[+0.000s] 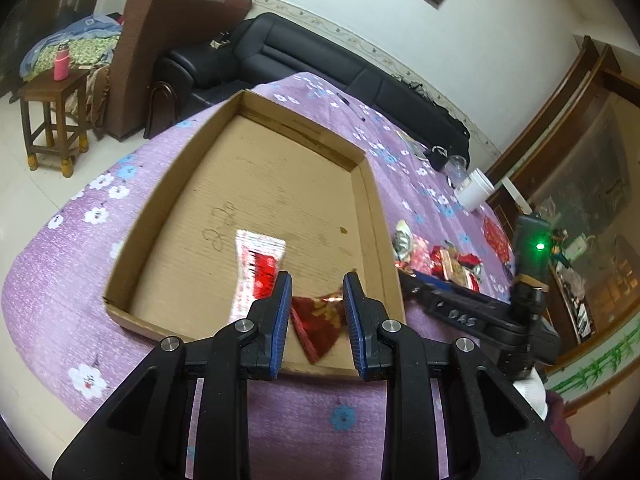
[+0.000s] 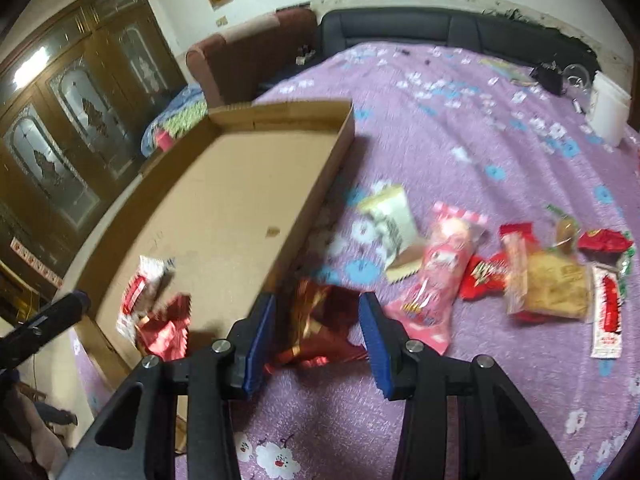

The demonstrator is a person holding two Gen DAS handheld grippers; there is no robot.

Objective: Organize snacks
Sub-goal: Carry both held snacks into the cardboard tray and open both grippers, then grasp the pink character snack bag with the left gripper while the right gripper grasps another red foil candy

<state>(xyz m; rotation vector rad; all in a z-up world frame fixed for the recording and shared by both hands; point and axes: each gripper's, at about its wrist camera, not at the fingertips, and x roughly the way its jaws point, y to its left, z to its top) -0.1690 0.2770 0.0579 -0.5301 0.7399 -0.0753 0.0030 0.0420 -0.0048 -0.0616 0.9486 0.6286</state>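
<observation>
A shallow cardboard tray (image 1: 172,216) lies on a purple flowered cloth. In it are a white and red wrapped snack (image 1: 256,268) and a dark red foil packet (image 1: 320,324). My left gripper (image 1: 318,284) is open above the red packet, jaws either side of it, not touching. My right gripper (image 2: 316,312) is open over another dark red foil packet (image 2: 320,320) lying on the cloth beside the tray's right wall (image 2: 320,184); the view is blurred. A loose pile of snacks (image 2: 540,280) lies to the right, with a pink packet (image 2: 436,276) nearest.
A white tub (image 2: 608,116) and small items stand at the far right of the table. A black sofa (image 1: 320,60) and brown armchair (image 1: 168,40) are behind. The right gripper's body (image 1: 480,312) shows beside the tray in the left wrist view.
</observation>
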